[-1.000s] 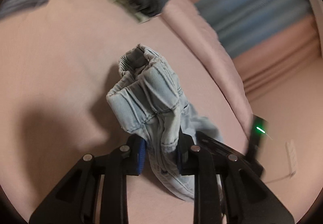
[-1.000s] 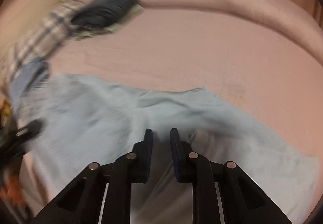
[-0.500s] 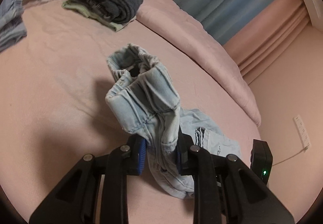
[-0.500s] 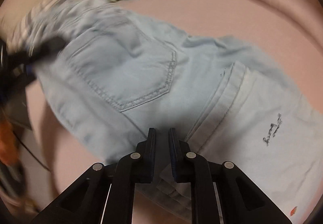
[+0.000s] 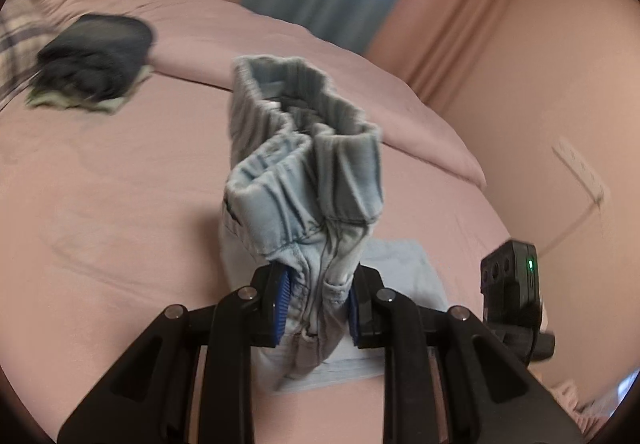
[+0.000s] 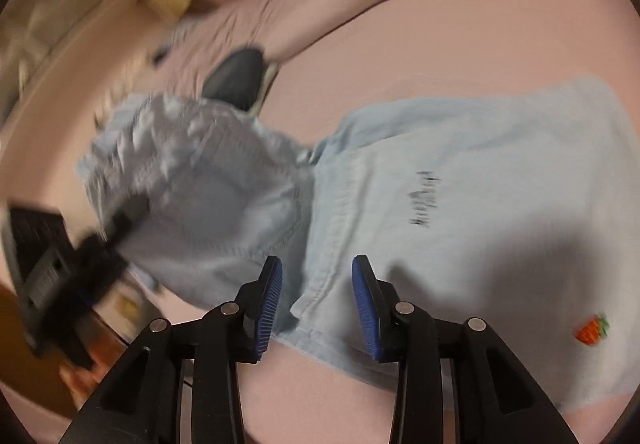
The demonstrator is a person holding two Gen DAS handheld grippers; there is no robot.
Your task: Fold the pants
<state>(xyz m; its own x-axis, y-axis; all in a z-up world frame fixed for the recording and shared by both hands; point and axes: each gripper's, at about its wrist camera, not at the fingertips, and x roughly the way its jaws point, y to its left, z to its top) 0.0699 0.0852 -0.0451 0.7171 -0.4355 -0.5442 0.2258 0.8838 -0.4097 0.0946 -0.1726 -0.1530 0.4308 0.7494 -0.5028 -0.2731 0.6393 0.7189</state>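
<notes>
My left gripper [image 5: 316, 302] is clamped on a bunched, ribbed waistband of the pale blue denim pants [image 5: 304, 180], which stands lifted above the pink bed [image 5: 100, 180]. My right gripper [image 6: 317, 302] has its jaws opening, pads apart, fabric edge below them but not pinched. The pants' flat half lies on the bed to the right, with dark embroidery and a small strawberry patch [image 6: 593, 329]. Dark folded clothes [image 5: 94, 58] lie far left.

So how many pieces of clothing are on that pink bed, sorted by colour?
Light blue: 1, the pants, bunched in the left claw
Dark navy: 1, folded garment
Pale green: 1, garment under it
Total: 3
</notes>
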